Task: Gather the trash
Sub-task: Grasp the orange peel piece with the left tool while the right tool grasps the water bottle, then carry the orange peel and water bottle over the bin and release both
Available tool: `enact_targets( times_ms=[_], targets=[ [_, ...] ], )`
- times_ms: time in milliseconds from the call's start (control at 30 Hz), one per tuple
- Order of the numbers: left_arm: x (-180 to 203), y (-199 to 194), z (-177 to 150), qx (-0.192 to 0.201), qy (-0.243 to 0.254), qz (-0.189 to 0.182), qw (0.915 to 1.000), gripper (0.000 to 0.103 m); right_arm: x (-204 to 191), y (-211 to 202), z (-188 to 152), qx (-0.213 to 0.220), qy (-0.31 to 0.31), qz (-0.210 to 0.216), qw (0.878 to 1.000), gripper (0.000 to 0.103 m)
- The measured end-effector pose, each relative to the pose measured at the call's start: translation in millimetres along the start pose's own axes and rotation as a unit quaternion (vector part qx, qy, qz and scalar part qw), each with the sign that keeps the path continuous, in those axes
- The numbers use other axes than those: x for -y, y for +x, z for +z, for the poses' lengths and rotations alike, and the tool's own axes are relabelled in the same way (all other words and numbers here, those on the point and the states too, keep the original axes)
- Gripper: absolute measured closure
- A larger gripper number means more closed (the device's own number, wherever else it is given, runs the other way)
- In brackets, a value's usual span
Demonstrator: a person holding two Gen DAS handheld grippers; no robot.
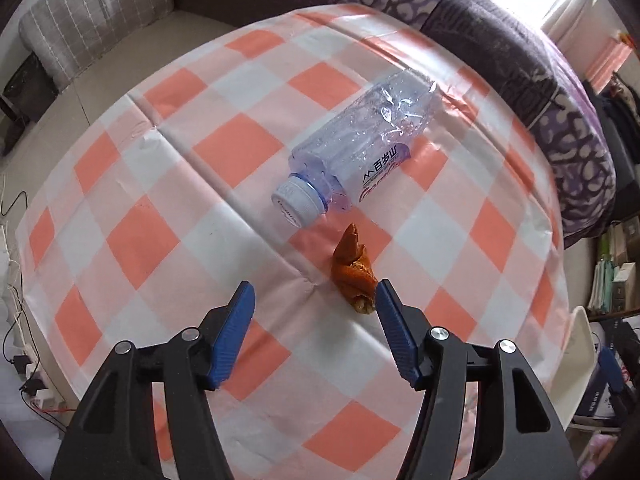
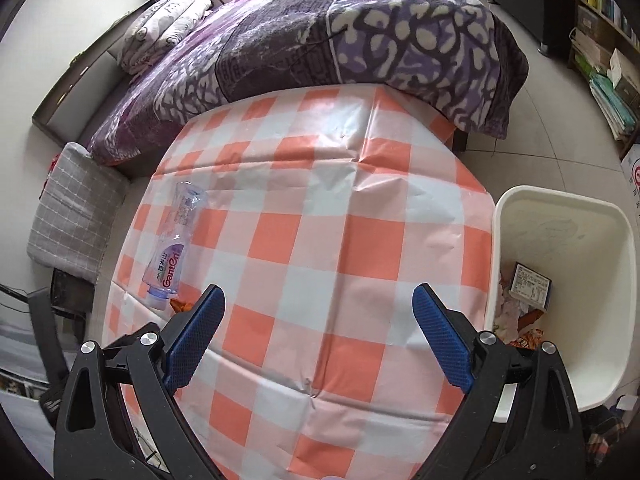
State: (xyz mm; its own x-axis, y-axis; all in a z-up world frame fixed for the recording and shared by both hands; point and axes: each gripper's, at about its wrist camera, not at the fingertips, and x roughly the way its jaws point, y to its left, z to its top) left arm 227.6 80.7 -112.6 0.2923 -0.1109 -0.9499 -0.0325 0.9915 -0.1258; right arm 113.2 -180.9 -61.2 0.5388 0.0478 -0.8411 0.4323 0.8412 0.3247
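A crushed clear plastic bottle (image 1: 356,148) with a white cap lies on its side on the orange-and-white checked table (image 1: 160,208). Just below its cap sits an orange peel scrap (image 1: 354,268). My left gripper (image 1: 314,292) hovers open above the cloth, its right finger beside the peel, nothing between the pads. In the right wrist view, my right gripper (image 2: 318,294) stands open over bare cloth (image 2: 320,200). The bottle (image 2: 174,240) and a bit of the peel (image 2: 180,305) show at its far left. A white bin (image 2: 560,280) holding trash stands at the right.
A bed with a purple patterned blanket (image 2: 340,36) borders the table's far side. A grey checked cushion (image 2: 72,216) lies at the left. Shelves with books and boxes (image 2: 604,60) stand to the right, and cables (image 1: 24,380) trail on the floor at the left.
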Motion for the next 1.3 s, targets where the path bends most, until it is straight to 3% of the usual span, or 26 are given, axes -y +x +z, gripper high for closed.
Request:
enact_targets(
  times_ms=[233,267,300,333,500,600,700,867,967,1067,1133,1200,1233,1300],
  targets=[
    [27.0,43.2,-0.3,-0.019,-0.001,0.042,0.9989,0.044,15.4,7.7,14.6,-0.003,0.021,-0.017,1.0,0.012],
    [29.6,41.7,-1.5,-0.007,0.009,0.054,0.9985,0.056,14.3,9.9,15.9,-0.005,0.024,-0.015,1.0,0.012],
    [31.0,39.8,-2.5,-0.004,0.019,0.056,0.9983,0.076,14.1,11.5,17.1,-0.007,0.026,-0.014,1.0,0.012],
    [29.7,37.1,-3.4,-0.007,0.022,0.05,0.9985,0.078,10.3,15.2,18.0,-0.009,0.027,-0.012,1.0,0.012],
    [-3.7,10.2,-12.9,-0.005,0.014,0.049,0.9987,0.08,-24.4,38.1,20.7,-0.025,0.04,0.011,0.999,0.012],
    [-31.0,-27.9,-14.0,0.017,-0.031,0.017,0.9992,0.08,-59.5,58.1,22.8,-0.037,0.051,0.031,0.998,0.012],
    [-49.8,-81.3,-8.9,0.074,-0.067,-0.013,0.9949,0.08,-99.4,78.9,23.0,-0.05,0.058,0.049,0.996,0.012],
    [-66.8,-163.7,-1.6,0.184,-0.088,-0.026,0.9785,0.08,-162.0,115.7,17.3,-0.083,0.05,0.051,0.994,0.01],
    [-69.2,-178.0,3.7,0.2,-0.097,-0.048,0.9739,0.08,-189.7,137.3,13.6,-0.088,0.021,0.014,0.996,0.008],
    [-73.1,-181.1,6.7,0.205,-0.106,-0.045,0.972,0.08,-203.2,154.6,8.9,-0.094,0.01,0.008,0.995,0.008],
    [-77.0,-178.3,5.8,0.202,-0.114,-0.044,0.9717,0.08,-208.1,169.7,4.2,-0.123,0.0,0.017,0.992,0.008],
    [-82.0,-175.8,6.5,0.197,-0.122,-0.049,0.9716,0.08,-208.3,178.4,1.2,-0.14,-0.017,0.027,0.99,0.027],
    [-83.0,-175.7,5.8,0.197,-0.124,-0.049,0.9714,0.08,-206.8,177.9,0.6,-0.141,-0.027,0.03,0.989,0.045],
    [-83.5,-178.3,4.3,0.201,-0.127,-0.047,0.9701,0.08,-204.4,165.4,0.4,-0.112,-0.066,0.016,0.991,0.049]
  ],
)
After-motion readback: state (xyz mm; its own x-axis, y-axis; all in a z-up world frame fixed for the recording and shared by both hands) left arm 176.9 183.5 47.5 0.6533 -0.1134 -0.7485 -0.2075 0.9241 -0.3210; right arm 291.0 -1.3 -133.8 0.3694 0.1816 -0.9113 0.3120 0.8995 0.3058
